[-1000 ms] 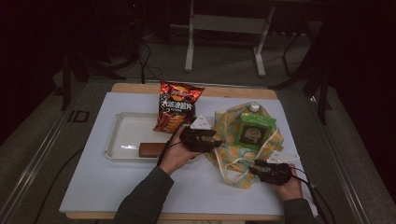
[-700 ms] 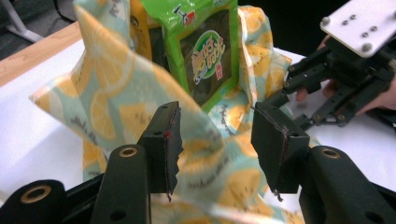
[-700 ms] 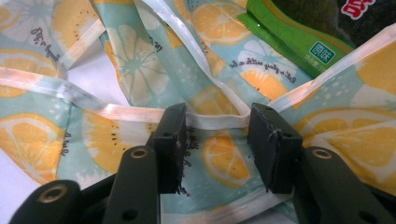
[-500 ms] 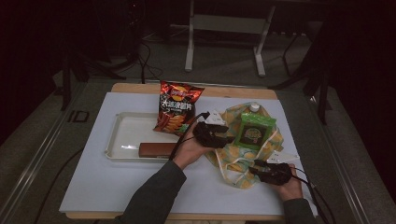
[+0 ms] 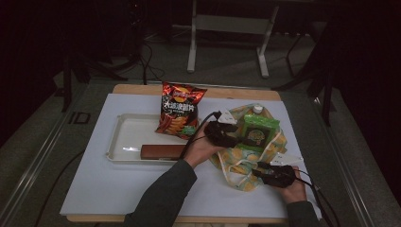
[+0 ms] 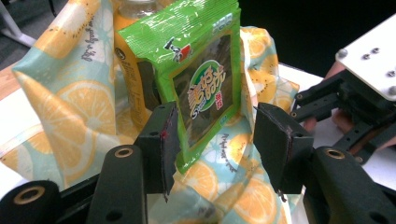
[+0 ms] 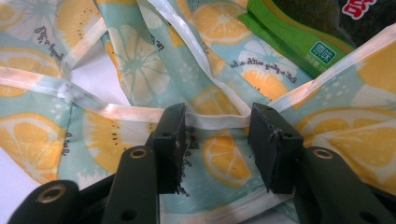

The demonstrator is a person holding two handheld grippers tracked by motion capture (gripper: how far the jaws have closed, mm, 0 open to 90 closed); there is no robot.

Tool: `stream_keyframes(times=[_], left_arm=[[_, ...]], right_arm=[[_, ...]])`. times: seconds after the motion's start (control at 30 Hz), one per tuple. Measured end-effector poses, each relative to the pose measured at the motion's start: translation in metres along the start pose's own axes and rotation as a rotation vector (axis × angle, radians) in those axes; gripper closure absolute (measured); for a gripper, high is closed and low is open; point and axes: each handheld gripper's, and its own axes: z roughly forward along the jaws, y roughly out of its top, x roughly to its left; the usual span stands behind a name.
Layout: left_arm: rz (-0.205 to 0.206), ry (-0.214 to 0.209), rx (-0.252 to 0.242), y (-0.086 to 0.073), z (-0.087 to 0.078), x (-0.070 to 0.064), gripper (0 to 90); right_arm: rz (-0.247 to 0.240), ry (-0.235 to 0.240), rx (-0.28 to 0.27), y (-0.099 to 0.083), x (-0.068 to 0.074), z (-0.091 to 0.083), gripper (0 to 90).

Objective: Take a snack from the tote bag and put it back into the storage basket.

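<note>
Right gripper view puts my right gripper [image 7: 215, 133] closest to me: its jaws stand apart over the white trim of the fruit-print cloth bag [image 7: 116, 60], gripping nothing, though the trim runs between them. From the high view that gripper [image 5: 274, 174] sits at the bag's [image 5: 239, 172] near edge, so I judge it is placed to pin or spread the opening.

Farther out, my left gripper [image 6: 210, 140] is also spread wide, with the lower corner of the green snack packet [image 6: 201, 79] standing between the jaws; the left pad looks just beside the packet's edge and the right pad is clearly apart from it. The packet leans upright on the bag against an orange drink bottle [image 6: 133, 60]. In the high view the packet [image 5: 257, 132] rests on the bag's far half, with the bottle's cap [image 5: 257, 109] beyond it.

Beyond those, the chip bag [image 5: 180, 113] leans on the white tray [image 5: 125, 137], and a brown bar [image 5: 161, 151] lies along the tray's near rim.

My read: two items are at the bag, two wait at the tray, so packing looks about half done.
</note>
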Motion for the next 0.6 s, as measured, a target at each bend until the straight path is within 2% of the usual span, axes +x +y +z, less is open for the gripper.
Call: stream_keyframes(times=[0.33,0.6], left_arm=[[-0.035,0.033,0.019,0.003,0.016,0.012,46.7],[-0.029,0.031,0.012,0.011,0.026,0.018,43.6]], right_arm=[[0.001,0.0,0.001,0.0,0.0,0.0,56.4],[0.001,0.002,0.0,0.0,0.0,0.0,56.3]])
